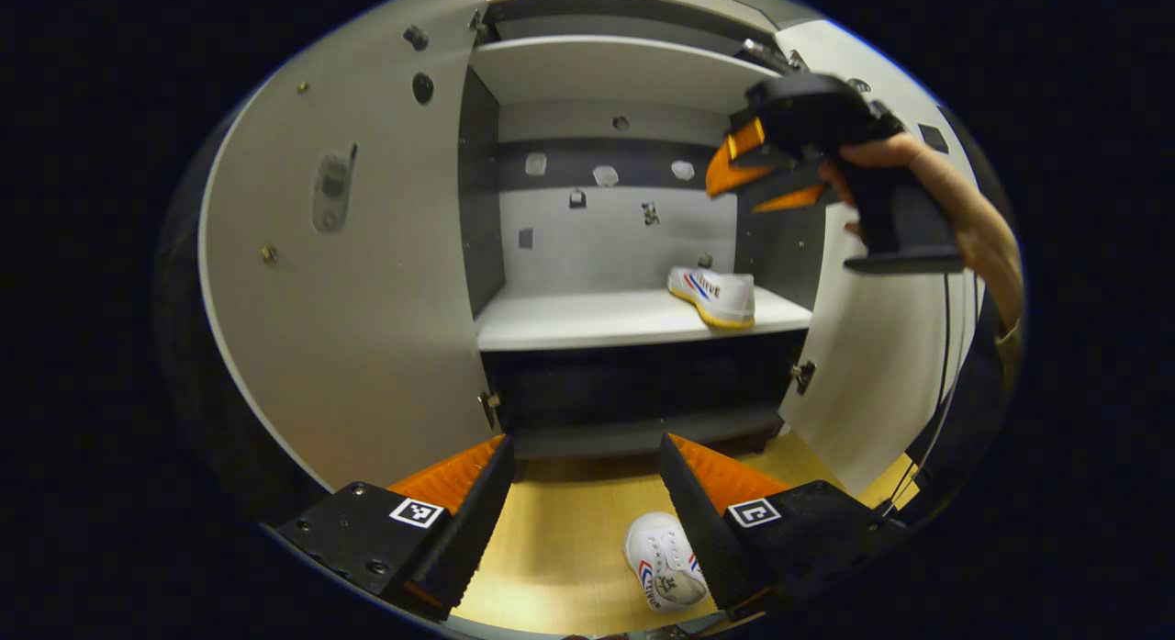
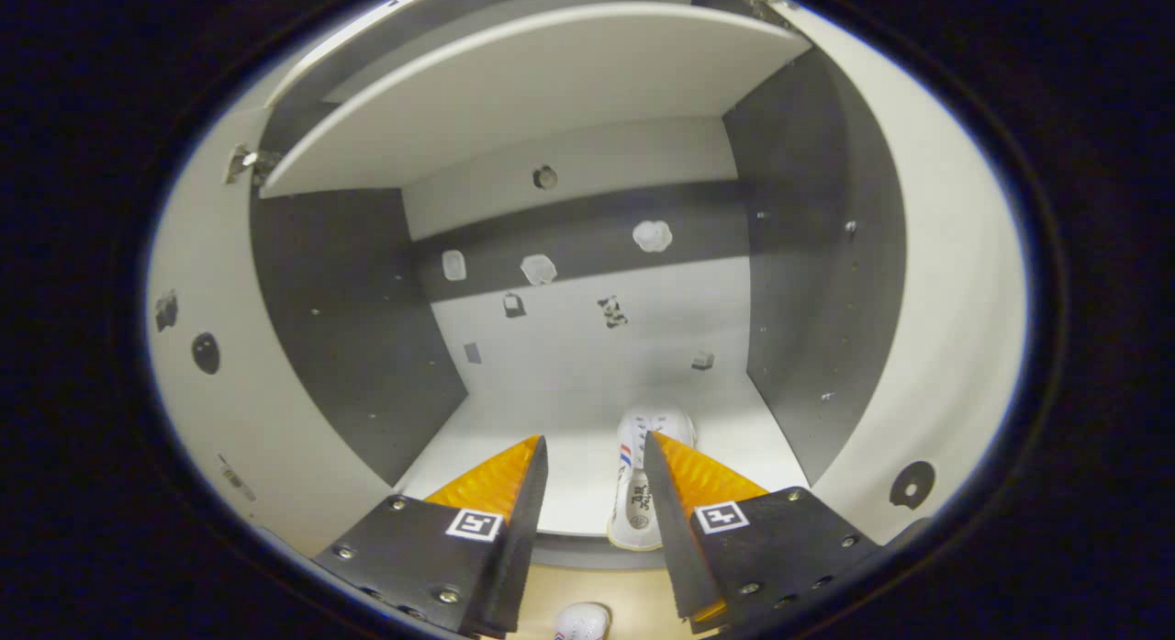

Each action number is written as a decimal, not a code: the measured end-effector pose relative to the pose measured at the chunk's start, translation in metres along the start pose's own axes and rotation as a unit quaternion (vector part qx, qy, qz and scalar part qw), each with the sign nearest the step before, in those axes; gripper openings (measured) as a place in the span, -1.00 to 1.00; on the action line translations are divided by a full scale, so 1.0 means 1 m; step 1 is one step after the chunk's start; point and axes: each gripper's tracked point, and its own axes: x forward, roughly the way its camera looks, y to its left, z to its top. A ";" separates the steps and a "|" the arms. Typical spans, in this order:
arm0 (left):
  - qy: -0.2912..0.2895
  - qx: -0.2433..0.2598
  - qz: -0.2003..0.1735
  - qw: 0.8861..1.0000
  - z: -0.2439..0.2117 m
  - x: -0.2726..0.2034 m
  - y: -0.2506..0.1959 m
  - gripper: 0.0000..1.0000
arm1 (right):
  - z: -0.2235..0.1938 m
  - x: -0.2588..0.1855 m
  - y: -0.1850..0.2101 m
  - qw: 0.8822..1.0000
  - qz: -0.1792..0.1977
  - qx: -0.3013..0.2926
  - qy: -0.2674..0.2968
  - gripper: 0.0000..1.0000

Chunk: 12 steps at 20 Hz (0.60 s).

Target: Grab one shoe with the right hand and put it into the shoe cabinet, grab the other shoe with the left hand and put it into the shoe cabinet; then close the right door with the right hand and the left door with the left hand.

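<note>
- The right gripper [image 2: 595,521] stood in front of the open shoe cabinet [image 2: 826,282] with its jaws spread and nothing between them; the first shoe [image 2: 638,493] lay beyond the fingertips, apart from both fingers, which reads as a shoe already let go
- That first shoe [image 1: 714,294] rested on the middle shelf [image 1: 587,320], toward its right end and near the front edge, heel outward, so room was left on the shelf to its left for the partner
- In the left gripper view the right gripper [image 1: 762,176] hung up and to the right, above the shelved shoe and clear of it, held by a hand [image 1: 955,208]; I judged it free to back out
- The left gripper [image 1: 586,493] was also wide open and gripped nothing; it pointed low at the cabinet front
- The second shoe [image 1: 663,567] sat on the wooden floor [image 1: 551,548] just below and to the right of the left gripper's fingertips, partly hidden behind the right finger; whether it touched that finger could not be told
- The same shoe [image 2: 582,622] peeked below the right gripper's fingers at the foot of the cabinet
- The left door [image 1: 349,282] and the right door [image 1: 881,383] both stood swung out, leaving the opening free for loading
- By my reading, one shoe was stored, the other was next to grasp, and both doors remained to close
</note>
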 end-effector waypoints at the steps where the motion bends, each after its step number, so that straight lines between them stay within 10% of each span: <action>1: 0.027 -0.004 -0.009 1.000 -0.018 0.010 -0.004 0.93 | 0.006 -0.013 0.003 1.000 0.006 -0.006 -0.016 0.23; 12: 0.293 -0.061 -0.097 0.949 -0.174 0.045 -0.026 0.93 | 0.010 -0.105 0.023 0.994 0.026 -0.066 -0.083 0.23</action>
